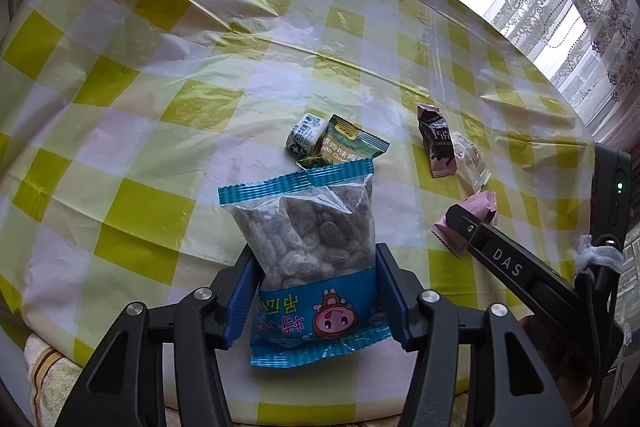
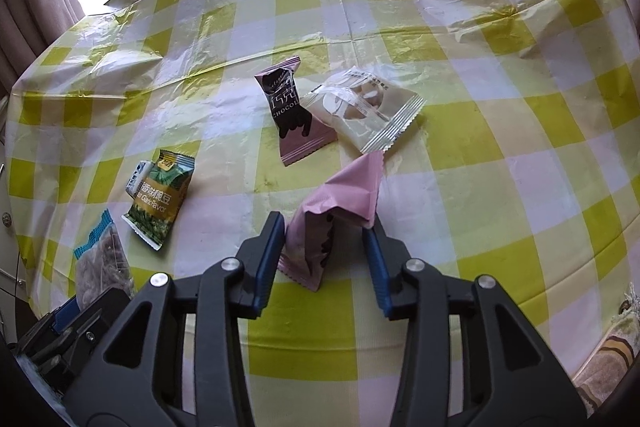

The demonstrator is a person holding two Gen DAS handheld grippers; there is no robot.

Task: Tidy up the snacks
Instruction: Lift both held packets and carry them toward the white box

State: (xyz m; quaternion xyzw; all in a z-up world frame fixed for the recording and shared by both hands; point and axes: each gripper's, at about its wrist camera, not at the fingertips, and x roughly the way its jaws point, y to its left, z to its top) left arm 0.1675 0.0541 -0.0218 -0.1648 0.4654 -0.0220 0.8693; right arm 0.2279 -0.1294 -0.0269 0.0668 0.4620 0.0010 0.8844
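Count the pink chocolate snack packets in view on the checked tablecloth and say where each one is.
2. One pink chocolate packet lies flat mid-table, touching the white translucent packet. The other pink packet stands crumpled between the right gripper's fingers. Others outside the views cannot be ruled out.

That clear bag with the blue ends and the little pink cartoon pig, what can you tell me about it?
The bag is a crinkly plastic pouch, clear in the middle with blue crimped seals at both ends. Through the window show many dark, frosted oval sweets or dried fruits. A pink cartoon pig and pink characters are printed on the near blue band. It lies on the checked tablecloth, held at its sides between the blue pads of the left gripper. Its far seal reaches a green snack packet.
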